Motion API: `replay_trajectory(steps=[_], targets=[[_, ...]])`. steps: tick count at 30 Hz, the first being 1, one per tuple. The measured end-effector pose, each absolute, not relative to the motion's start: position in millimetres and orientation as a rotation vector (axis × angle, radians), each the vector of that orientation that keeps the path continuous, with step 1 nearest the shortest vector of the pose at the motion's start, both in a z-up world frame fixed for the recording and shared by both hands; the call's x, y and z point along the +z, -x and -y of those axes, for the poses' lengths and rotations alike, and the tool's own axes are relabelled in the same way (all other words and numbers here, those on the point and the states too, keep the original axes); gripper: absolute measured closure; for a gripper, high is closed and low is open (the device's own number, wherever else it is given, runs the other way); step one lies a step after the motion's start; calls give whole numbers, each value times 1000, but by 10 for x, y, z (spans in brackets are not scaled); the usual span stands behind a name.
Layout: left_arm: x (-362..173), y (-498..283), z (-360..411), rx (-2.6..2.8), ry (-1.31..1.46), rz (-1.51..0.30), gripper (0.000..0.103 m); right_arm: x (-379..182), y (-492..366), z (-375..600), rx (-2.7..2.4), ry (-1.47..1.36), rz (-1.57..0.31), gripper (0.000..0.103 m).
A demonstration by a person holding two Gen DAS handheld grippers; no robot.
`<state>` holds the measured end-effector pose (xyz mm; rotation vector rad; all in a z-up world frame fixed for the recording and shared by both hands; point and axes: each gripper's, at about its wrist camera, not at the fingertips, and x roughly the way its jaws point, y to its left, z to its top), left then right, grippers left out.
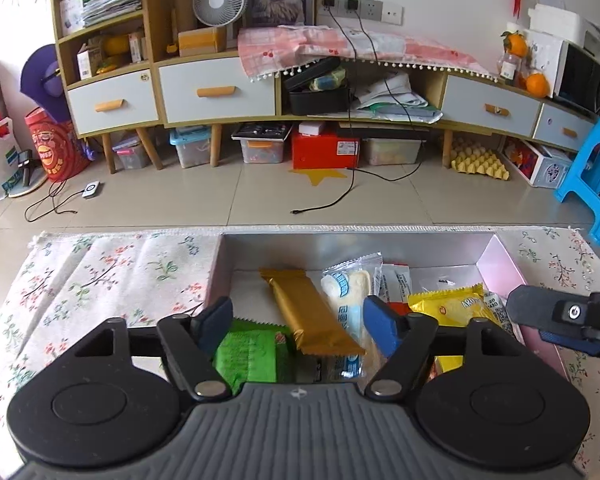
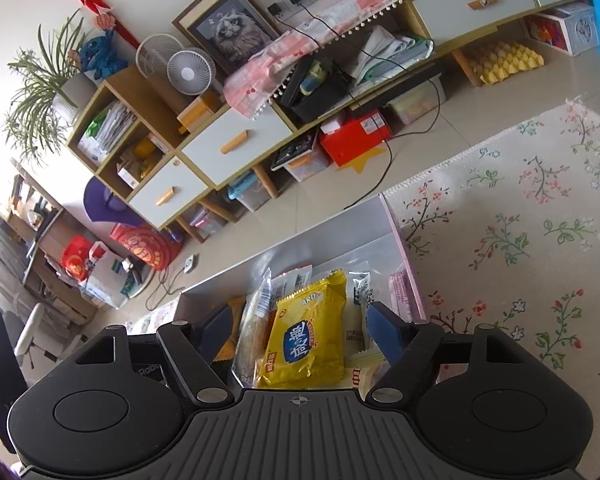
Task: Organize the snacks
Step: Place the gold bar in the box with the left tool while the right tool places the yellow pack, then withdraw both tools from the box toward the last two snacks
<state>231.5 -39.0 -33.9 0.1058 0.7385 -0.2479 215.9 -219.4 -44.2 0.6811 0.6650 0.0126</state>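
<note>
A pink-walled box (image 1: 500, 264) with a silver inside sits on a floral cloth and holds several snack packs. In the left wrist view my left gripper (image 1: 298, 318) is open over the box, above a gold bar (image 1: 308, 312), a green pack (image 1: 252, 356) and a white-blue pack (image 1: 346, 292). A yellow pack (image 1: 456, 306) lies to the right. In the right wrist view my right gripper (image 2: 300, 326) is open, its fingers on either side of the yellow pack (image 2: 308, 336) without touching it. The box wall (image 2: 404, 248) runs on the right. The right gripper also shows in the left wrist view (image 1: 560, 316).
The floral cloth (image 1: 100, 272) covers the table on both sides of the box. Beyond the table edge is a tiled floor with loose cables (image 1: 340, 196), a long cabinet (image 1: 220, 92) with drawers, and a blue stool (image 1: 596, 176) at the right.
</note>
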Motion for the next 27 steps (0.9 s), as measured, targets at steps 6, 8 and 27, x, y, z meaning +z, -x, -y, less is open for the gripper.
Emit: replay_trajectory(steps=[6,8,27], targets=[[-231,-2087,265,-230,-79,-731,23,-281,-2020,2136,-3,-627,-679,20],[-203,-2013,218,-224,-72,-737,19,-230,-1954,2115,-16,-612,-686,20],[-256,-1408,-85,-160,-44,-835,1,129,-1298,1873,-32,-399,-739,6]])
